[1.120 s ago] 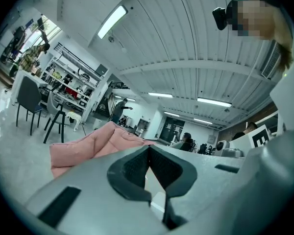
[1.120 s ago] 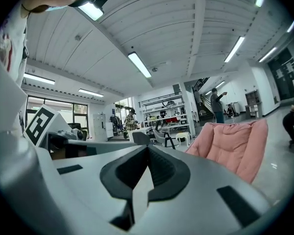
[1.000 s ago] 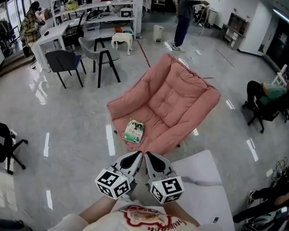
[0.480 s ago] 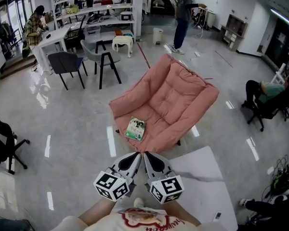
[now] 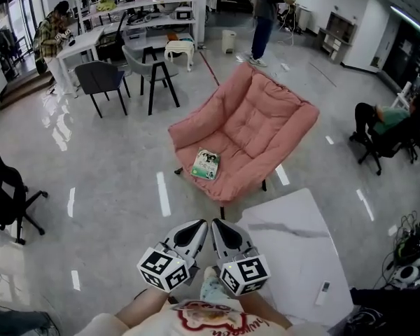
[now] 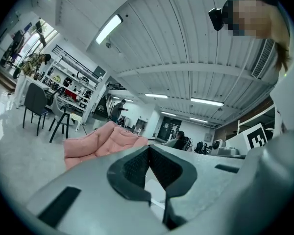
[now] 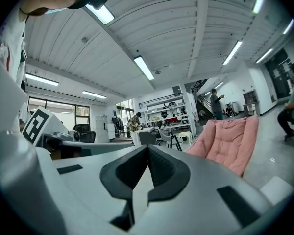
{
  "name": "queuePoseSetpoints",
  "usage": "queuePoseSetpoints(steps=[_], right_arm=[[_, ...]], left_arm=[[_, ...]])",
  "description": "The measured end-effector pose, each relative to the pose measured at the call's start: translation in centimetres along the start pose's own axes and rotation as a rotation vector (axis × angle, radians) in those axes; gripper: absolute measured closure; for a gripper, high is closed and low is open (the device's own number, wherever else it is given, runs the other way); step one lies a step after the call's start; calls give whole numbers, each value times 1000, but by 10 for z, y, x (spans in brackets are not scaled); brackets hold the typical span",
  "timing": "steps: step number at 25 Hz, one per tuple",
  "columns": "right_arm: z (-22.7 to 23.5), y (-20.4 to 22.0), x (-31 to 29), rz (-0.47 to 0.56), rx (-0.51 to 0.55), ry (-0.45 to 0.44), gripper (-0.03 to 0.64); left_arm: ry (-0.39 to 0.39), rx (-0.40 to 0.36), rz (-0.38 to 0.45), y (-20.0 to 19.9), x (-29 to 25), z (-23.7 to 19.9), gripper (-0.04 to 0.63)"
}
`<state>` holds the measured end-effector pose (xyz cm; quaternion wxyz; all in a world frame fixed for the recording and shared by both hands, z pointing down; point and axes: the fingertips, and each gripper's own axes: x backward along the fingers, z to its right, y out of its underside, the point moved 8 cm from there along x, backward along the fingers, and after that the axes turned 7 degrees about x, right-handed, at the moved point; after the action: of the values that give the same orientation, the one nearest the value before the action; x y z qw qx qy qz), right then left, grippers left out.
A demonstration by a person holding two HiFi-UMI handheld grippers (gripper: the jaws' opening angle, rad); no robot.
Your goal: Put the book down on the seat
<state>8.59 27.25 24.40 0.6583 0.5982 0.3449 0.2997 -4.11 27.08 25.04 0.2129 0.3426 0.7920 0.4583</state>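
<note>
— Fingers first: how are they found?

— Both pairs are seen pressed together, with nothing between them. The left gripper (image 5: 196,227) and the right gripper (image 5: 219,227) are held level and side by side, close to the person's chest. Neither is clamped on anything.

— And where is the book found?

— The book (image 5: 206,164) is seen lying flat, cover up, on the pink seat (image 5: 259,124). It is placed near the cushion's front edge and well apart from both grippers.

— How much of the task is judged done?

— The putting down is judged complete, since the book is borne by the seat alone and nothing is gripped. No further step appears to be left, unless the book's nearness to the edge is thought a risk.

— What is counted?

— One book, one pink seat and two grippers are counted. One white counter (image 5: 294,250) is seen at the lower right, with one small object (image 5: 323,292) on it that cannot be identified. Three other people are made out: a standing person (image 5: 264,12) at the far end, another person (image 5: 52,30) at the far left, and a seated person (image 5: 385,121) at the right.
</note>
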Motion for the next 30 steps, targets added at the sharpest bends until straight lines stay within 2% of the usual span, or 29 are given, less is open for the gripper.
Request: queuePoseSetpoints(steps=[6, 12, 24, 30], right_arm=[[-68, 12, 47, -1, -7, 32, 615], [-101, 14, 80, 11, 2, 64, 617], [-97, -10, 113, 52, 60, 47, 617], [-86, -8, 129, 36, 93, 50, 618]], left_arm=[[19, 7, -7, 17, 70, 21, 592], [46, 3, -17, 29, 106, 37, 592], [58, -23, 16, 24, 108, 80, 592], [60, -5, 3, 35, 99, 92, 592]])
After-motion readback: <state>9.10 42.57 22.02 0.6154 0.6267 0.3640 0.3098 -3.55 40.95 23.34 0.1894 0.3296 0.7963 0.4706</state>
